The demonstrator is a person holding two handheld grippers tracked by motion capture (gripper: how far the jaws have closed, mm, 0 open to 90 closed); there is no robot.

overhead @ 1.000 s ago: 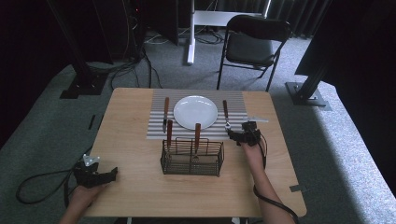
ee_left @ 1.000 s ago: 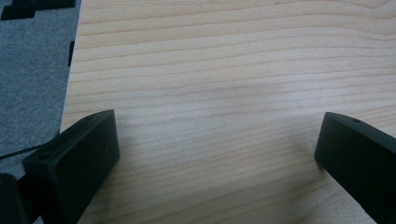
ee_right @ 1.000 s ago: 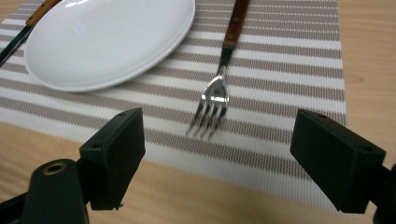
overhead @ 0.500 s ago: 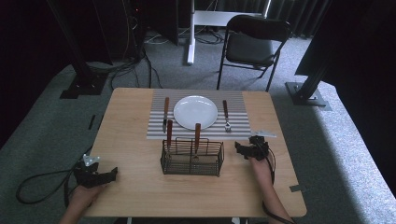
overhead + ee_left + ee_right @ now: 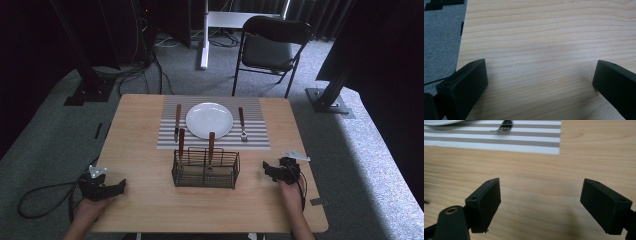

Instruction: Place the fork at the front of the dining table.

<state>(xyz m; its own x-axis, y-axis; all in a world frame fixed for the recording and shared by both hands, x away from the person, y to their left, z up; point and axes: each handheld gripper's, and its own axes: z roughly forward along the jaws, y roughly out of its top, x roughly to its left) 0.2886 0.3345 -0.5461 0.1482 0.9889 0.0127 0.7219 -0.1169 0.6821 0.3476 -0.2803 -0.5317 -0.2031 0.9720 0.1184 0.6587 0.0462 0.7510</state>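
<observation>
I find the place setting partly laid. On the grey-and-white striped placemat (image 5: 214,124) sit a round white plate (image 5: 209,120), a wooden-handled knife (image 5: 177,121) just to its left and a wooden-handled fork (image 5: 241,123) just to its right. The black wire cutlery basket (image 5: 205,168), near of the mat at table centre, holds two more wooden-handled utensils (image 5: 211,145) standing upright; I judge these are what remains to be set out, though I cannot tell what kind they are.

My right gripper (image 5: 274,171) rests low over bare wood to the right of the basket, jaws spread wide and holding nothing; its own view shows the fork's tines (image 5: 504,125) on the mat beyond. My left gripper (image 5: 111,187) lies at the near left corner of the table, jaws likewise spread and empty.

The surface is a pale wood-grain table (image 5: 140,145), otherwise bare. It stands on grey carpet; a black folding chair (image 5: 267,47) stands at the far side, with dark stands and cables around.
</observation>
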